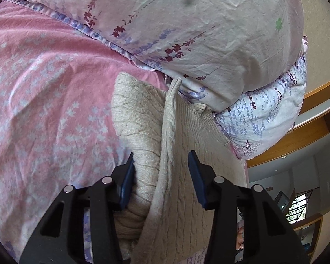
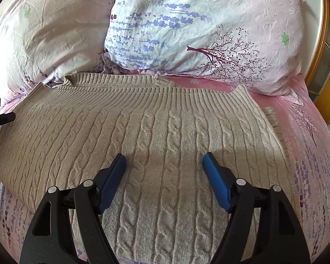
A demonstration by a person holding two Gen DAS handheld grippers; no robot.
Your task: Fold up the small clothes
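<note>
Sweater (image 2: 156,132) sleeve partly hidden underneath

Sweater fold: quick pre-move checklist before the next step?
1. Left gripper has sweater fabric between its fingers: ok.
2. Left pads pressing on the fabric: cannot tell; one pad touches, the other shows a gap.
3. Right gripper open, holding nothing, over the sweater body: ok.
4. Sweater body flat on the pink sheet: ok.
5. Hem clear of the pillows: not ok, it reaches them.
</note>
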